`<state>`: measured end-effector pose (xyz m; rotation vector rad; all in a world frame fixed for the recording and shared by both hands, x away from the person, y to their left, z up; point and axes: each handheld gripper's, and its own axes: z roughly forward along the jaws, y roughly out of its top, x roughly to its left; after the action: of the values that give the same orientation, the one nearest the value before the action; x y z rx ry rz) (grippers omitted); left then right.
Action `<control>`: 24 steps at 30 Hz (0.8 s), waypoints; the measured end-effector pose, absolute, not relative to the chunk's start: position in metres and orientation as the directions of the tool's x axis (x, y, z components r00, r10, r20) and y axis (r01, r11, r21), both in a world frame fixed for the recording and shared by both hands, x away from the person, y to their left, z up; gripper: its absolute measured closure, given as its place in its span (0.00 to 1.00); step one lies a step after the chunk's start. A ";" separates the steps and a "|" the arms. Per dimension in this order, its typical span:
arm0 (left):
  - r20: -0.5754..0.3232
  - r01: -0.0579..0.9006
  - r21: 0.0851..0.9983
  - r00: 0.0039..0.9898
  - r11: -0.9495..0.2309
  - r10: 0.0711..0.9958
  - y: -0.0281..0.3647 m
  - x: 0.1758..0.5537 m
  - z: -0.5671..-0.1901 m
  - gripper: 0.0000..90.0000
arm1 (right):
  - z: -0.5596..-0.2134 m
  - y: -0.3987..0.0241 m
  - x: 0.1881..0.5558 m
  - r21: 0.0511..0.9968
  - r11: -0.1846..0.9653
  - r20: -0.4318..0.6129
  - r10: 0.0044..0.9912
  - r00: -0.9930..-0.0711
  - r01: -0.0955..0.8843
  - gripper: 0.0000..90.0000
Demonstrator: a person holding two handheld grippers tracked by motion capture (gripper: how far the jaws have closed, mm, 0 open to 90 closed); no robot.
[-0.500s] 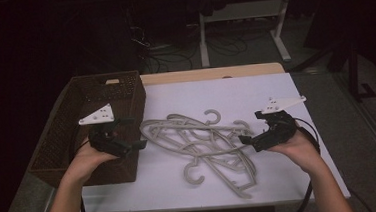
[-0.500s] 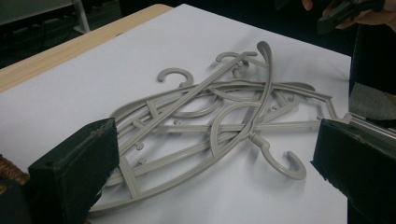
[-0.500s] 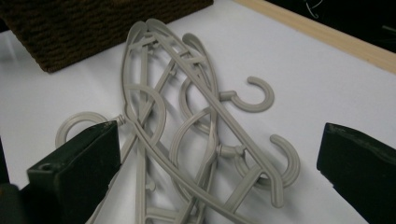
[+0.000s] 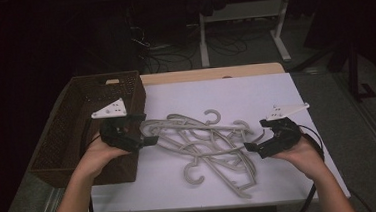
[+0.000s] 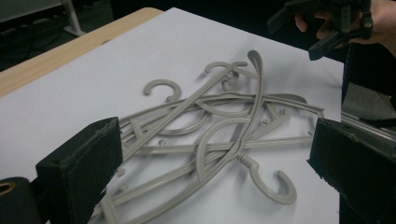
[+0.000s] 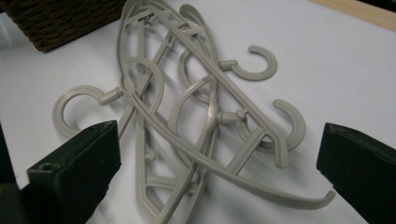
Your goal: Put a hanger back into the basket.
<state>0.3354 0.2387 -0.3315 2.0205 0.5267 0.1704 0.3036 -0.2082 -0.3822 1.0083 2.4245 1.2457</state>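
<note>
Both claws gaping at a tangle of grey hangers (image 4: 206,147)

Left claw (image 4: 148,134) meets the pile's basket-side edge, right claw (image 4: 251,145) its opposite edge; bare white desk (image 4: 255,91) lies beyond, wicker basket (image 4: 62,130) at left.

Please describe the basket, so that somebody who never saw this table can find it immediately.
On the table, a white sheet covers most of the top. The basket sits at its left edge, beside the pile of grey hangers. It is the one dark brown woven thing, rectangular and open-topped.
</note>
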 end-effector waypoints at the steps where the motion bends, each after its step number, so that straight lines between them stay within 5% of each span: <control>1: -0.099 0.293 0.864 0.896 -0.410 0.432 0.236 0.335 -0.331 0.02 | -0.383 -0.208 0.303 0.784 0.404 0.098 0.670 -0.736 0.472 0.00; 24: -0.125 0.337 0.780 0.909 -0.527 0.397 0.165 0.344 -0.371 0.24 | -0.391 -0.215 0.307 0.773 0.396 0.119 0.676 -0.727 0.495 0.02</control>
<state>0.3440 0.1650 -0.3706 2.1695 0.5228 0.0844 0.3065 -0.2149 -0.3907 1.0396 2.4387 1.2390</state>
